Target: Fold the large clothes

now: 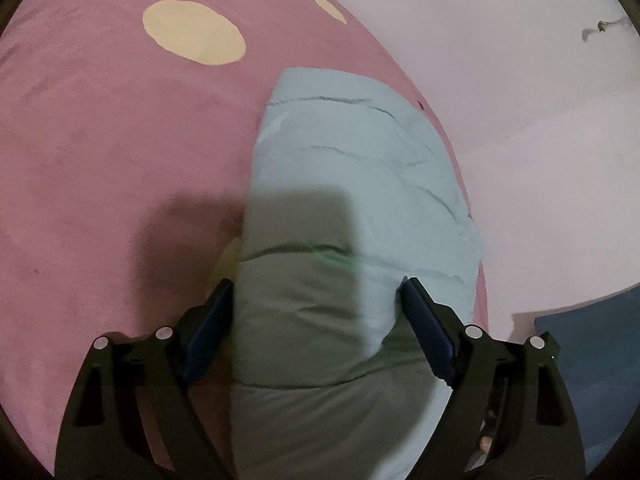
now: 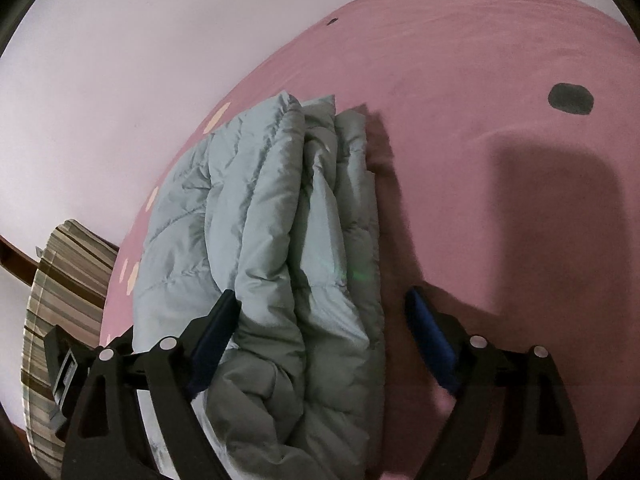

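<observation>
A pale blue puffer jacket (image 1: 352, 160) lies folded into a thick bundle on the pink bed cover (image 1: 100, 160), close to the bed's edge by the wall. My left gripper (image 1: 318, 300) straddles the near end of the bundle with its jaws wide and the padding bulging between the blue pads (image 1: 424, 332). In the right wrist view the jacket (image 2: 260, 200) shows several stacked layers. My right gripper (image 2: 322, 308) is open over its near end. One of its fingers lies against the jacket's top, the other hangs over the bare pink cover (image 2: 480, 80), apart from the jacket's edge.
The pink cover carries cream spots (image 1: 194, 32) and a dark spot (image 2: 570, 98). A pale wall (image 1: 520, 60) runs along the bed's edge. A striped cushion (image 2: 60, 300) sits beyond that edge, and a dark blue surface (image 1: 592, 360) lies low beside the bed.
</observation>
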{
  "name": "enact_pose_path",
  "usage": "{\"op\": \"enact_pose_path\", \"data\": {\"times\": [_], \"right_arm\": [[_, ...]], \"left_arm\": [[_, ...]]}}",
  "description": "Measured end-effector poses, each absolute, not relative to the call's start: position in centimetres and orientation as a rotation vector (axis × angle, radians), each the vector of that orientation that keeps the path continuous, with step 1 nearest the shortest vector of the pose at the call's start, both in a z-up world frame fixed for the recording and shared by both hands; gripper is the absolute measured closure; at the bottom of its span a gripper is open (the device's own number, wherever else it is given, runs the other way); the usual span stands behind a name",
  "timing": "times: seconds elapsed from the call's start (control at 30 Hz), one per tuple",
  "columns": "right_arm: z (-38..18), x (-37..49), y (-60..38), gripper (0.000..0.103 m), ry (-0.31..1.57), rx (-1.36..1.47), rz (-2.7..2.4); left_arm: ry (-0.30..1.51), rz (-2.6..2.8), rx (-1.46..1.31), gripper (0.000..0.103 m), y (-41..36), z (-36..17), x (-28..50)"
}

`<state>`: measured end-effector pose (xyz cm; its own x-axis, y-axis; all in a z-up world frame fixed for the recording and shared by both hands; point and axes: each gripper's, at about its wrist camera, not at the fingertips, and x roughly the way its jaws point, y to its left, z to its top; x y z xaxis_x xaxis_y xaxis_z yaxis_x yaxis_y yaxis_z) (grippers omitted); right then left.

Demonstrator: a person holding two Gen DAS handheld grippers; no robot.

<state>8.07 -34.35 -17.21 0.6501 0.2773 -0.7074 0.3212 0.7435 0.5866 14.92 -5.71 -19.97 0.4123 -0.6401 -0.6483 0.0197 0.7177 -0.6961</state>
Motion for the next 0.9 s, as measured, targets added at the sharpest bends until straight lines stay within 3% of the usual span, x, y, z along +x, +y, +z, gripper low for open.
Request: {"op": "enact_pose_path", "data": {"times": [0.9], "right_arm": [[-18.6,9.0,-34.4,0.018,0.859,0.863,0.032]], "left_arm": [[1.085,-0.468,-0.727,0.019,-4.9,-21.2,16.1]]}}
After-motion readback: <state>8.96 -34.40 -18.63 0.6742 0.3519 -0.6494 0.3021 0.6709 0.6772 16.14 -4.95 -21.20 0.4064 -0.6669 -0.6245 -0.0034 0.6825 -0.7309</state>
